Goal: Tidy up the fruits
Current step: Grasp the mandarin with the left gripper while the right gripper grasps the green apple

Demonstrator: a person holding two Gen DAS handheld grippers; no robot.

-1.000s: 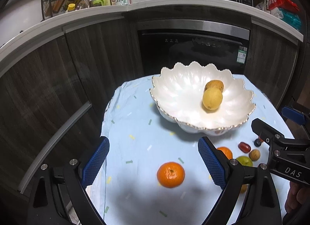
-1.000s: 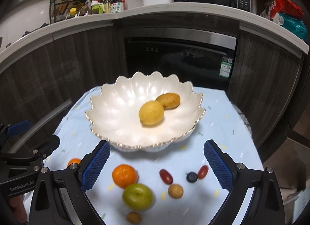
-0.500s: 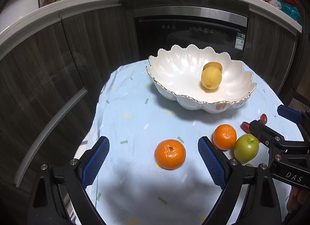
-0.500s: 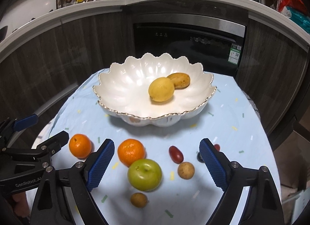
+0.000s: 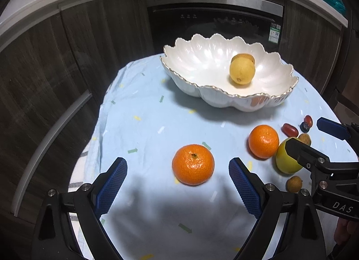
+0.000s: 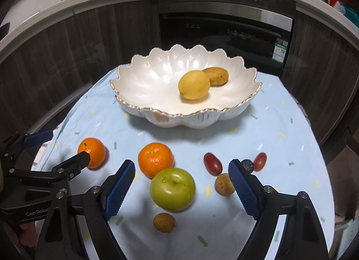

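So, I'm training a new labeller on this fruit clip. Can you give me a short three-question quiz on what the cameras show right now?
1. True or false: the white bowl holds no fruit.
2. Which fruit lies between the fingers of the right claw? A) the lemon B) the green apple C) the blueberry
3. Fill in: the left claw is open around an orange ____.

Key:
1. False; the lemon and a brownish fruit lie in it.
2. B; the pads do not touch it.
3. Mandarin.
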